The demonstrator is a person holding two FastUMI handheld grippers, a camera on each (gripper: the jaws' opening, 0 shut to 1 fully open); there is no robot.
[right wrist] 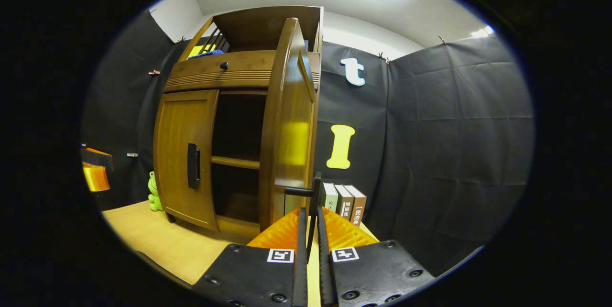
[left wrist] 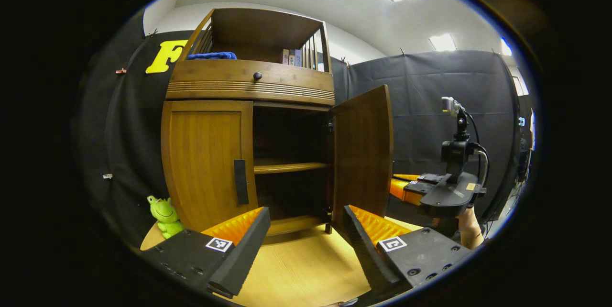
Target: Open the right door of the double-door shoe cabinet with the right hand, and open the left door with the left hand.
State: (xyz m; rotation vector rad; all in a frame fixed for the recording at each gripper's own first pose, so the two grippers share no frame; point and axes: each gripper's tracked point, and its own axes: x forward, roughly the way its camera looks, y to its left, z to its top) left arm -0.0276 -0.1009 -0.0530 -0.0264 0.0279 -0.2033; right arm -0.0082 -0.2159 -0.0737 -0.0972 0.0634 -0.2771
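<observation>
Black cloth walls the booth behind a pale wooden table [left wrist: 296, 268]. From the left, a green frog toy [left wrist: 164, 216] sits half hidden beside the shoe cabinet [left wrist: 248, 87]. Its left door [left wrist: 206, 163] is closed; the left gripper [left wrist: 306, 230] hovers before it, jaws wide and empty. Its right door [right wrist: 289, 125] stands open, the right gripper [right wrist: 311, 223] level, jaws nearly closed around its handle [right wrist: 313, 192], contact unclear.

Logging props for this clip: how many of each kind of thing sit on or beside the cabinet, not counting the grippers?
Cabinet: 1
Frog toy: 1
Blue cloth: 1
Books standing right of the cabinet: 3
Books on the top shelf: too small to count
Total counted: 6
</observation>
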